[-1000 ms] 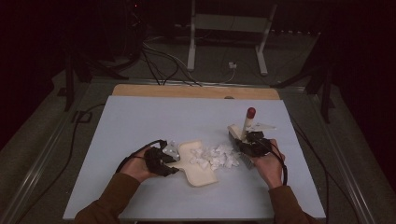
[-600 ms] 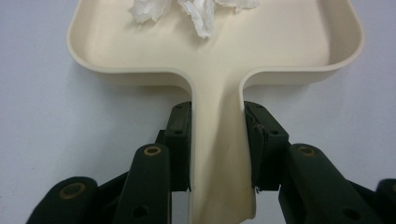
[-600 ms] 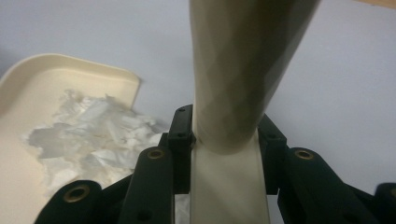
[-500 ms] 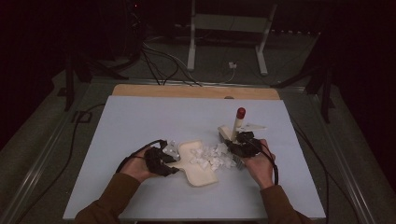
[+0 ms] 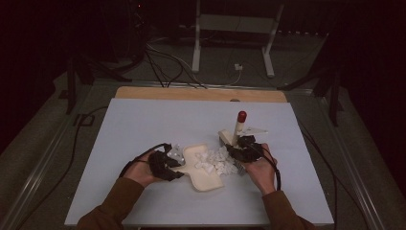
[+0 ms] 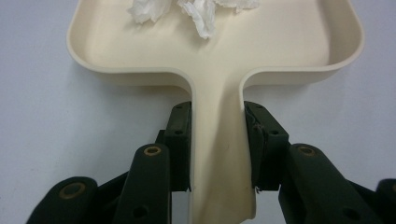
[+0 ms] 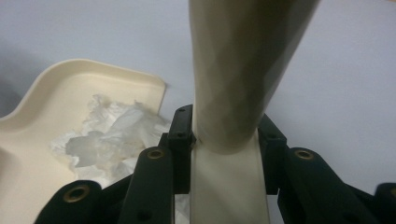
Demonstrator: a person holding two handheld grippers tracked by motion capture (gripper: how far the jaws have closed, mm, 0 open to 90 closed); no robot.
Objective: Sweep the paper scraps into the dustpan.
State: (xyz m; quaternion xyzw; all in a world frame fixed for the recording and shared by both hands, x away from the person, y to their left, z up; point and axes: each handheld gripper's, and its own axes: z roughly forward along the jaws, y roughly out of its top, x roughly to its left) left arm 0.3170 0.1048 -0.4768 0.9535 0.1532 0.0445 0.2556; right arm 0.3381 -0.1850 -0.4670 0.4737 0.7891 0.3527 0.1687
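A: Left gripper (image 5: 168, 164) is pinching the handle of the cream dustpan (image 6: 219, 60), both jaws pressed flat against its sides. The pan sits flat on the blue table (image 5: 143, 124), between the two hands.

B: And the right gripper (image 5: 242, 149) is clamped on the cream brush handle (image 7: 233, 70), the red-tipped end (image 5: 241, 116) standing up and tilted back. The brush head (image 5: 226, 138) is just beyond the pile, I think; it's small and dim from the high view.

A: Torn white paper scraps (image 5: 218, 160) lie partly in the pan, partly on the table at its mouth. Some are already inside, in the left gripper view (image 6: 196, 11).

B: So here's the danger. These scraps are light. Sweep too briskly and they'll flick over the pan's low rim or scatter sideways past its edge.

A: Agreed. The other one is the pan itself. If the brush pushes hard against its lip, it could slide or twist in those jaws, since that handle is smooth and tapers.

B: And if the front lip lifts off the table, paper slips underneath instead of in.

A: A steady hold on the left and short, gentle strokes on the right look like the safe play.
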